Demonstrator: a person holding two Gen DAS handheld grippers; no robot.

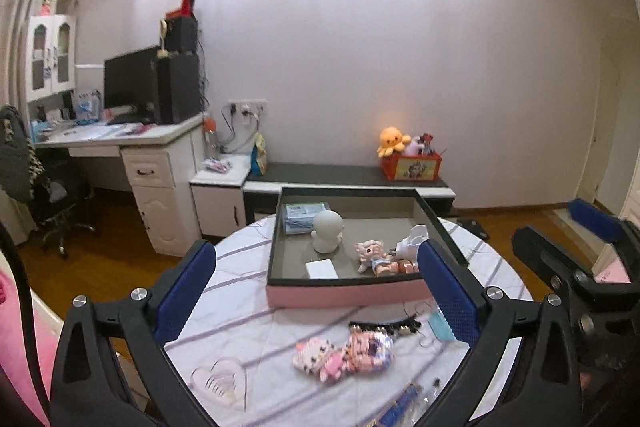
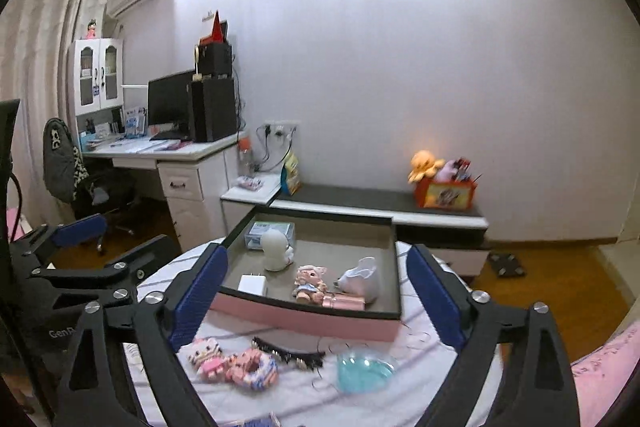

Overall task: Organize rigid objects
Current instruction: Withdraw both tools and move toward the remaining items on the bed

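A pink-walled tray with a black rim (image 1: pixel 344 294) (image 2: pixel 304 319) sits on the round table. In it are a white figurine (image 1: pixel 328 230) (image 2: pixel 275 251), a white charger block (image 1: pixel 321 269) (image 2: pixel 253 284), a small pink doll (image 1: pixel 374 255) (image 2: pixel 310 283), a white plug adapter (image 1: pixel 414 237) (image 2: pixel 360 281) and a blue packet (image 1: pixel 304 217). In front of the tray lie two pixel-bead figures (image 1: pixel 344 353) (image 2: pixel 234 363), a black hair clip (image 1: pixel 386 327) (image 2: pixel 288 351) and a blue face mask (image 2: pixel 362 369). My left gripper (image 1: pixel 316 291) and right gripper (image 2: pixel 316 303) are open and empty, above the table's near side.
The table wears a striped white cloth (image 1: pixel 248 307). A desk with a monitor (image 1: pixel 132 79) and a chair (image 1: pixel 48 183) stand at the left. A low bench (image 1: pixel 348 179) carries a red box with toys (image 1: pixel 412 163). The right gripper shows in the left wrist view (image 1: pixel 580 259).
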